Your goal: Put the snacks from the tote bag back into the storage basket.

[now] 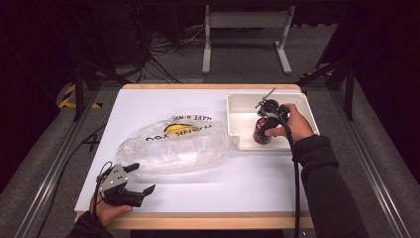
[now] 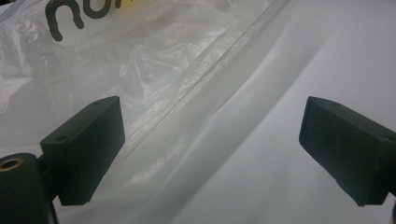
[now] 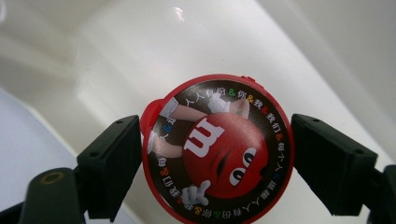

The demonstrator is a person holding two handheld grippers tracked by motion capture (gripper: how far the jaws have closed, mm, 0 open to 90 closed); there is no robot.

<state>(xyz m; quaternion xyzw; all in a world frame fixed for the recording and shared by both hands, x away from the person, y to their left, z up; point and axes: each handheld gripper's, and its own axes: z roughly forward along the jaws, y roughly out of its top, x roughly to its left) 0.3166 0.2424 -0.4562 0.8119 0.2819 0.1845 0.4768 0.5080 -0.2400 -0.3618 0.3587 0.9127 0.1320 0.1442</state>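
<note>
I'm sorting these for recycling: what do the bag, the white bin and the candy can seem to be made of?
The bag looks like thin clear plastic film: see-through, crinkled, glossy, with printed lettering. The white bin seems to be hard moulded plastic, smooth with a soft sheen and rounded corners. The candy can has a glossy red lid, probably plastic, with a printed label; whether its body is plastic or metal is hard to tell.

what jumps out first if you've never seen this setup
The red candy tub standing in the white bin at the table's right, between the right gripper's jaws. Next, the big clear plastic bag mid-table, with the left gripper open beside it.
</note>
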